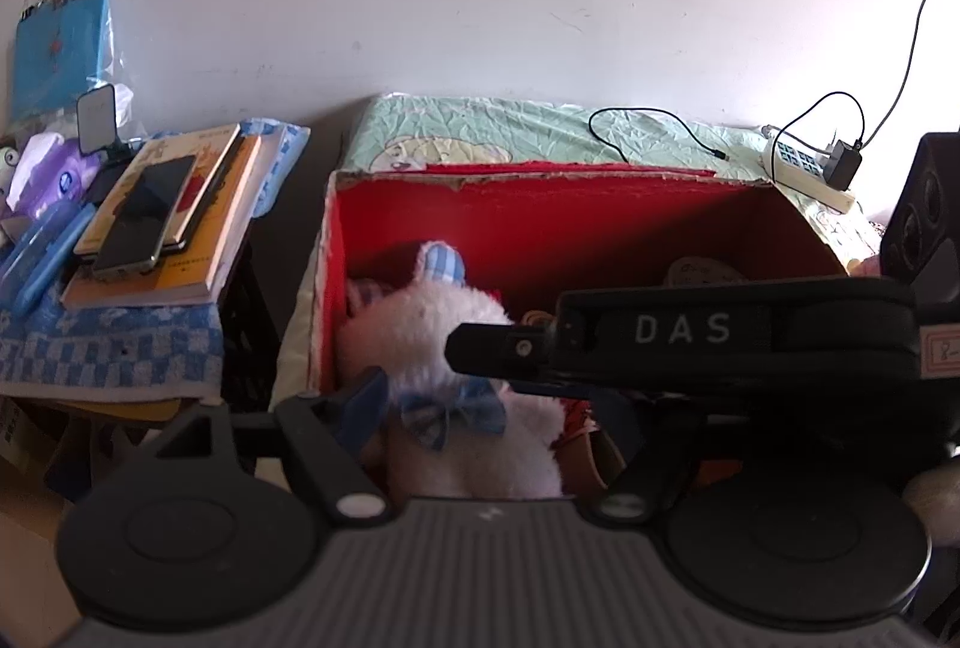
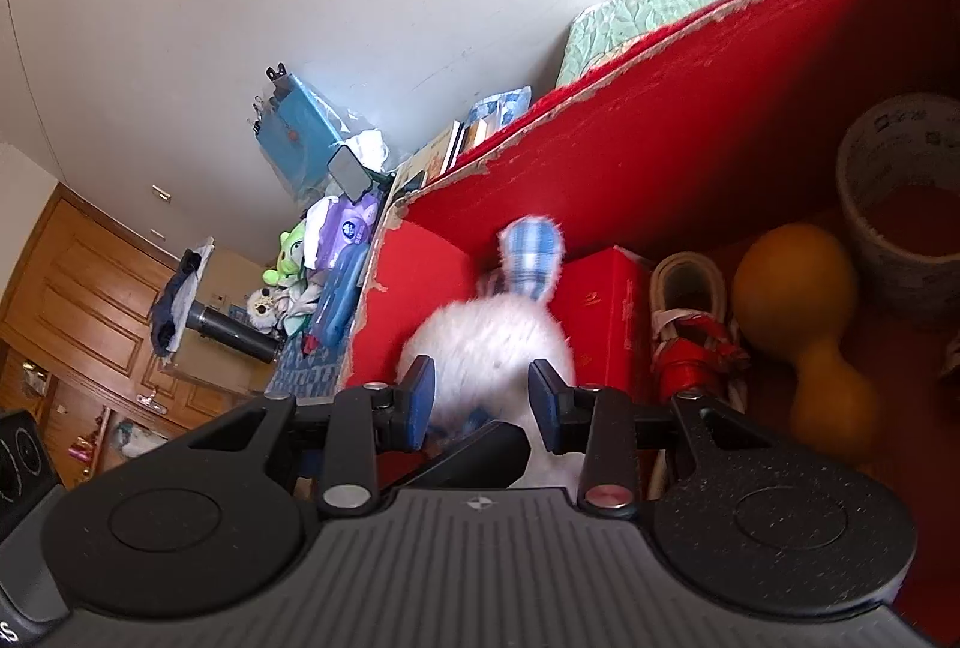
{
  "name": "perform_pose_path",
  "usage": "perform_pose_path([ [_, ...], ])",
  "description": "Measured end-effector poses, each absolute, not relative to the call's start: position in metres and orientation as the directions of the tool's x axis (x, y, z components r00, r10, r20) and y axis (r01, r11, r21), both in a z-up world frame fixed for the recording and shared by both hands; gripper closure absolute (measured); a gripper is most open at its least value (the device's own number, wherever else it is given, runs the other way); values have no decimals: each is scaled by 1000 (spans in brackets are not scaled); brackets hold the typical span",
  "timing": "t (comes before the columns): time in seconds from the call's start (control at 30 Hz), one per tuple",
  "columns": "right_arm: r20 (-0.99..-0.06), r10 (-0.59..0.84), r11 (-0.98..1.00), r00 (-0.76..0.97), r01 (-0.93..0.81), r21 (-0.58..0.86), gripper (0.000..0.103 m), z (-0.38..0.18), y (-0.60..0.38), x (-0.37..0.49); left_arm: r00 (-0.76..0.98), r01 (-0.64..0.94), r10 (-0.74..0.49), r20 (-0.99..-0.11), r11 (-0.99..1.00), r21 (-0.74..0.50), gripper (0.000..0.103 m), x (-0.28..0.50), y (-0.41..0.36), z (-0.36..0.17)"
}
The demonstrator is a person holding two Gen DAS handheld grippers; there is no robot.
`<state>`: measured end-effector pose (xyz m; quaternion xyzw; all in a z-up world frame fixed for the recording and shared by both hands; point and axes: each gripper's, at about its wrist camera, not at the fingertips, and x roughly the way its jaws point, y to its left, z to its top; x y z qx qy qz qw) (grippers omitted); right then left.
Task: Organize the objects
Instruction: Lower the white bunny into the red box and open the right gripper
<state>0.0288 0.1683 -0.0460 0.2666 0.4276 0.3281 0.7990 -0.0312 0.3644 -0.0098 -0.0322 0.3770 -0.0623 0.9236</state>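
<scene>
Both grippers hang over the red box (image 1: 540, 222). Right gripper (image 2: 483, 396) clasps the white plush bunny (image 2: 492, 348). Left gripper (image 1: 456, 402) is released, bunny between its fingers.

Both wrist views close above the red box (image 1: 540, 222), angled down, sharing the plush rabbit (image 2: 498, 348).

A white fluffy plush rabbit (image 1: 456, 348) with blue-and-white checked ears and a blue checked bow tie sits upright inside the open red cardboard box (image 1: 540, 222), near its left wall. Beside it in the box lie a small red carton (image 2: 606, 312), a yellow gourd-shaped toy (image 2: 804, 324) and a roll of printed tape (image 2: 906, 204).
</scene>
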Motion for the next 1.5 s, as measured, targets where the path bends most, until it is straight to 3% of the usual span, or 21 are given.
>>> perform_pose_path([
  [0.17, -502, 751, 642, 429, -292, 709, 64, -45, 158, 28, 708, 83, -129, -695, 992, -100, 17, -30, 358, -12],
  [0.5, -517, 690, 718, 507, -385, 580, 62, -22, 153, 9, 688, 46, -78, -722, 997, -64, 18, -26, 351, -12],
  [0.6, -521, 664, 743, 537, -395, 540, 58, -17, 151, 5, 685, 36, -53, -727, 999, -40, 18, -28, 347, -10],
  [1.5, -547, 539, 834, 641, -315, 453, 56, -21, 119, -28, 666, 33, 63, -743, 993, 114, 11, -42, 305, -9],
])
